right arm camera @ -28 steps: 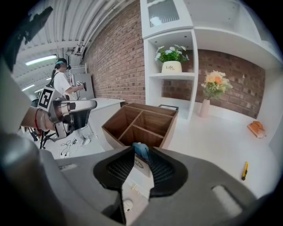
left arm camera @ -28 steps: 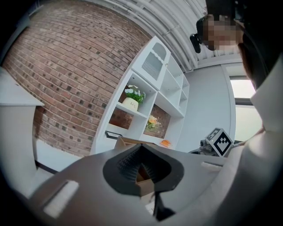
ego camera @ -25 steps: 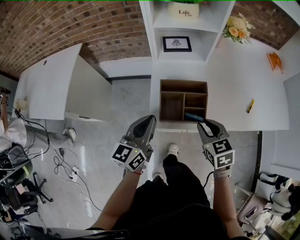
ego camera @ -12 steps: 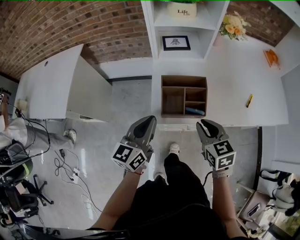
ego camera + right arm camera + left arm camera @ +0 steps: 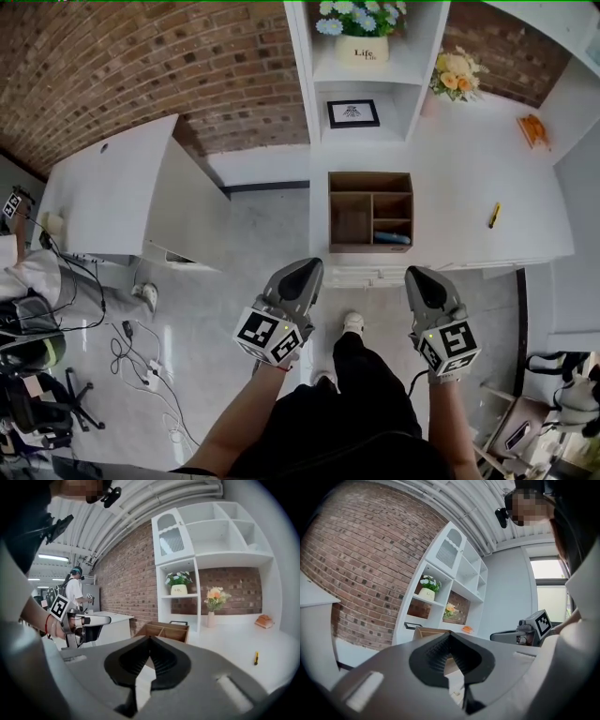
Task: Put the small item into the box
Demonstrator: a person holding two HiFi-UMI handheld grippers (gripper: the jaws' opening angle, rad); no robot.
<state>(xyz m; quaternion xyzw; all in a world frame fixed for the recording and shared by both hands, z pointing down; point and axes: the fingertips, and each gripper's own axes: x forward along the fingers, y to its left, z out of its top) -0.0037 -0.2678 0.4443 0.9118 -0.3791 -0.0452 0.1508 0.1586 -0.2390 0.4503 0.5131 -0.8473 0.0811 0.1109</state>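
Note:
A brown wooden box (image 5: 370, 178) with several compartments stands at the near edge of the white table (image 5: 469, 169). A small blue item (image 5: 391, 238) lies in its lower right compartment. My right gripper (image 5: 419, 278) hangs below the table edge, clear of the box, shut with nothing between its jaws. The right gripper view shows its tips (image 5: 150, 641) meeting, with the box (image 5: 164, 630) ahead. Level with it to the left, my left gripper (image 5: 305, 272) is also shut and empty. In the left gripper view its tips (image 5: 450, 635) touch in front of the box (image 5: 425, 632).
A yellow pen (image 5: 494, 215) lies on the table right of the box. A white shelf unit (image 5: 366, 56) with a framed picture (image 5: 353, 113) and flowers (image 5: 455, 70) stands behind. Another white desk (image 5: 112, 187) is at the left; cables lie on the floor.
My right gripper let go of the blue item in the box's lower right compartment, pulled back toward me and shut. Both grippers now sit farther from the box.

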